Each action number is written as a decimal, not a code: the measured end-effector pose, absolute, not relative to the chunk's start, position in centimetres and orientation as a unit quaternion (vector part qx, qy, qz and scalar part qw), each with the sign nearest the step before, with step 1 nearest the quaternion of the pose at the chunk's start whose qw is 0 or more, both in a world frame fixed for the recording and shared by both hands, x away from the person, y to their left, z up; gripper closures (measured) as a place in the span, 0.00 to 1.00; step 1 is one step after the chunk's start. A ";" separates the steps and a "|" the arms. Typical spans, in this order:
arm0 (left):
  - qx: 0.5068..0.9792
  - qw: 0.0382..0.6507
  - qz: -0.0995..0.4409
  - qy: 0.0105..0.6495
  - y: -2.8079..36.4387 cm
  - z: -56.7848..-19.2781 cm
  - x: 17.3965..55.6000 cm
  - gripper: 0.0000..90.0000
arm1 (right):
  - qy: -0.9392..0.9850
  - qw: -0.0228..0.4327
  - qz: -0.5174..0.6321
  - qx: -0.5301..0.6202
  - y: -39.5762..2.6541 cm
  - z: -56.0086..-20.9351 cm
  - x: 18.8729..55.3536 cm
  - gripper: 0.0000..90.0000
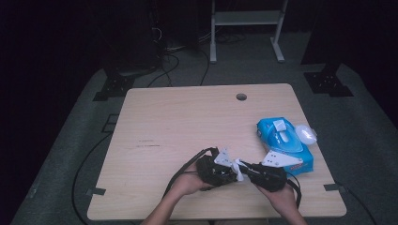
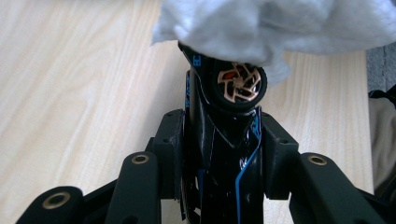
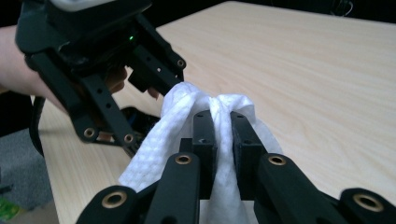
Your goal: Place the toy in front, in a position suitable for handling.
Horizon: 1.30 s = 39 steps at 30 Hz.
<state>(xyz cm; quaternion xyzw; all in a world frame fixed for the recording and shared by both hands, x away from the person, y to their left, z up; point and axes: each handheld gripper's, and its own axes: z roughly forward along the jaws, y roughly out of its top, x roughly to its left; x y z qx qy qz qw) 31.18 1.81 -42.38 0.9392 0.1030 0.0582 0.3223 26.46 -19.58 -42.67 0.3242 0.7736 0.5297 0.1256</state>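
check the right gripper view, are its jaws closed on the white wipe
Yes, the right gripper has both black jaws pinched on a bunched fold of the white wipe.

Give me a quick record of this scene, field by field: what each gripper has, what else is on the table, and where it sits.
left gripper: shut on a black toy vehicle with a copper-spoked wheel
right gripper: shut on a white wipe
contact: the wipe drapes over the toy's upper end, just above the wheel
wipes pack: blue, lying near the table's right edge, apart from both grippers
table: light wood, with a round hole near its far edge
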 end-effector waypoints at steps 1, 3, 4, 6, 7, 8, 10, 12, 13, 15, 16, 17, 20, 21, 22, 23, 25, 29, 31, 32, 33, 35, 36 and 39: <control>0.940 0.318 0.059 0.106 1.7 -42.5 31.2 0.64 | 0.775 0.122 0.529 0.323 -19.4 -42.8 26.5 0.91; 0.944 0.307 0.061 0.104 1.6 -42.7 31.3 0.64 | 0.783 0.119 0.521 0.318 -18.8 -43.1 26.5 0.91; 0.944 0.307 0.061 0.104 1.6 -42.7 31.3 0.64 | 0.783 0.119 0.521 0.318 -18.8 -43.1 26.5 0.91; 0.947 0.297 0.069 0.097 1.6 -42.6 31.2 0.67 | 0.796 0.123 0.504 0.313 -18.0 -43.9 26.6 0.91; 0.947 0.298 0.071 0.098 1.6 -42.6 31.2 0.67 | 0.792 0.118 0.508 0.317 -18.1 -44.0 26.6 0.91; 0.947 0.298 0.071 0.098 1.6 -42.6 31.2 0.67 | 0.792 0.113 0.508 0.320 -18.1 -44.0 26.8 0.91; 0.946 0.300 0.069 0.098 1.8 -42.7 31.2 0.67 | 0.792 0.114 0.507 0.320 -18.2 -44.0 26.8 0.91; 0.945 0.303 0.069 0.098 1.8 -42.7 31.2 0.66 | 0.793 0.116 0.506 0.319 -18.1 -44.1 26.7 0.92; 0.945 0.304 0.069 0.100 2.0 -42.7 31.1 0.66 | 0.793 0.116 0.506 0.318 -18.1 -44.1 26.7 0.92; 0.942 0.311 0.069 0.105 2.5 -42.8 31.0 0.64 | 0.794 0.115 0.504 0.319 -18.1 -44.1 26.6 0.91; 0.942 0.311 0.069 0.105 2.5 -42.8 31.0 0.63 | 0.794 0.115 0.504 0.319 -18.1 -44.1 26.6 0.91; 0.937 0.323 0.068 0.112 3.4 -42.9 30.8 0.61 | 0.794 0.115 0.504 0.319 -18.1 -44.1 26.6 0.91; 0.931 0.336 0.068 0.126 5.1 -43.4 30.2 0.58 | 0.796 0.116 0.502 0.318 -18.0 -44.1 26.6 0.91; 0.928 0.344 0.067 0.128 5.8 -43.7 30.0 0.57 | 0.796 0.116 0.502 0.319 -18.0 -44.1 26.6 0.91; 0.926 0.347 0.069 0.132 6.3 -43.9 29.7 0.56 | 0.796 0.116 0.502 0.319 -18.0 -44.1 26.7 0.91; 0.925 0.349 0.072 0.135 6.8 -44.2 29.5 0.56 | 0.796 0.116 0.501 0.319 -18.0 -44.0 26.7 0.91; 0.922 0.353 0.075 0.138 7.3 -44.5 29.2 0.56 | 0.796 0.116 0.501 0.319 -18.0 -44.0 26.7 0.91; 0.921 0.353 0.077 0.146 9.0 -45.4 28.5 0.60 | 0.797 0.119 0.499 0.319 -17.9 -44.0 26.6 0.91; 0.921 0.353 0.076 0.144 9.3 -45.4 28.4 0.66 | 0.800 0.121 0.494 0.320 -17.8 -43.9 26.6 0.91; 0.920 0.357 0.070 0.144 9.4 -45.5 28.4 0.69 | 0.802 0.126 0.490 0.318 -17.7 -43.7 26.5 0.91; 0.920 0.358 0.071 0.145 9.4 -45.6 28.4 0.71 | 0.805 0.131 0.486 0.314 -17.4 -43.6 26.4 0.91; 0.918 0.362 0.066 0.147 9.5 -45.8 28.5 0.72 | 0.806 0.131 0.492 0.302 -16.8 -43.2 26.3 0.91; 0.918 0.362 0.066 0.147 9.5 -45.8 28.5 0.72 | 0.806 0.131 0.492 0.302 -16.8 -43.2 26.3 0.91; 0.917 0.366 0.068 0.144 9.5 -45.9 28.6 0.73 | 0.814 0.123 0.497 0.274 -14.6 -42.5 26.0 0.91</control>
